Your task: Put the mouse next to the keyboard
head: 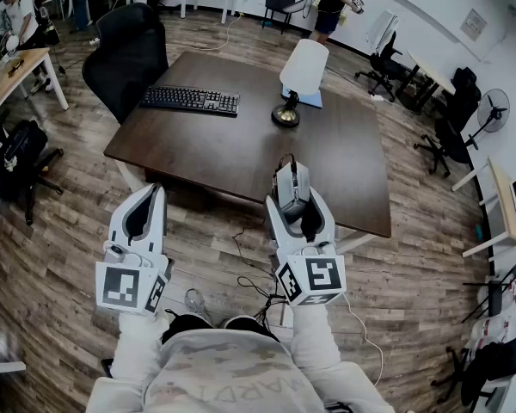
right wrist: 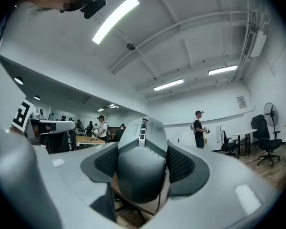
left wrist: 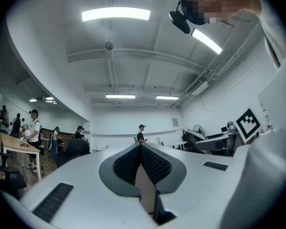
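Observation:
A grey mouse (head: 291,181) sits between the jaws of my right gripper (head: 298,203), which is shut on it; its cable end sticks up past the fingertips. In the right gripper view the mouse (right wrist: 141,173) fills the gap between the dark pads (right wrist: 182,165) of that gripper (right wrist: 144,150). My left gripper (head: 156,191) hangs beside it, shut and empty, its pads meeting at the tip (left wrist: 141,147). Both are held over the floor, short of the near edge of the dark brown table (head: 198,157). A black keyboard (head: 190,100) lies at the table's far left.
A lamp with a white shade (head: 303,69) stands mid-table at the back, a blue flat item (head: 315,100) behind it. A black office chair (head: 127,54) is behind the keyboard. Cables (head: 251,275) trail on the wood floor. People stand at the room's far end.

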Available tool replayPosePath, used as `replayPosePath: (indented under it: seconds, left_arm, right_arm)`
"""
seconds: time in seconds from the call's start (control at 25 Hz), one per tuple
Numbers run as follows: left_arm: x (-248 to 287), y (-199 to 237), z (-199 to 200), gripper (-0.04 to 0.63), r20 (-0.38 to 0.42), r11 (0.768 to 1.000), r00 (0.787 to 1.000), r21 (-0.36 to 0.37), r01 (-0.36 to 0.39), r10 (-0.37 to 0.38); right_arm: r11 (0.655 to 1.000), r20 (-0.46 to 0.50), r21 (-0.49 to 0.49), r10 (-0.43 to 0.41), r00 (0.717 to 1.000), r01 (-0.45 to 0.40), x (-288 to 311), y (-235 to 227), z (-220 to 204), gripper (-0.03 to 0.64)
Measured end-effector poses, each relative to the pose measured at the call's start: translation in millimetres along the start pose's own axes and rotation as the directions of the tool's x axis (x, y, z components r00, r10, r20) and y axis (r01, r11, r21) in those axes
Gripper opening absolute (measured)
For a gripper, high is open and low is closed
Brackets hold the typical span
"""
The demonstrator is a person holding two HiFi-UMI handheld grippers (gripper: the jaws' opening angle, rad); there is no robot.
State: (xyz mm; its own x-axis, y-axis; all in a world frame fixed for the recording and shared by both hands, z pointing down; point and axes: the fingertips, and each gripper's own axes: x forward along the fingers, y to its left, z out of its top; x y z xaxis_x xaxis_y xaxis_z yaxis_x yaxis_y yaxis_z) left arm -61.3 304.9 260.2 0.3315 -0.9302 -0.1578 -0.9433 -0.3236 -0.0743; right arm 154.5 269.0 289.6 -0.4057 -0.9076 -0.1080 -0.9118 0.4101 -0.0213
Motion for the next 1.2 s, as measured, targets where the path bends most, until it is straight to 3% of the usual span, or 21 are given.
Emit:
replayPosePath:
  seconds: [0.6, 1.2]
  left_arm:
    - [25.3, 37.2, -8.7, 0.006, 0.000, 1.000, 1.000, -0.004, 0.005, -0.005]
    - [77.9, 102.9, -26.3, 0.006, 0.012, 0.999, 0.999, -0.009, 0.043, -0.043]
  right_arm:
    - [0.999, -0.006, 0.023, -0.032, 0.999, 0.032, 39.8, 3.3, -10.3, 0.307]
    - [0.995, -0.009, 0.048, -0.093, 0.996, 0.093, 114.8, 6.9, -30.9, 0.305]
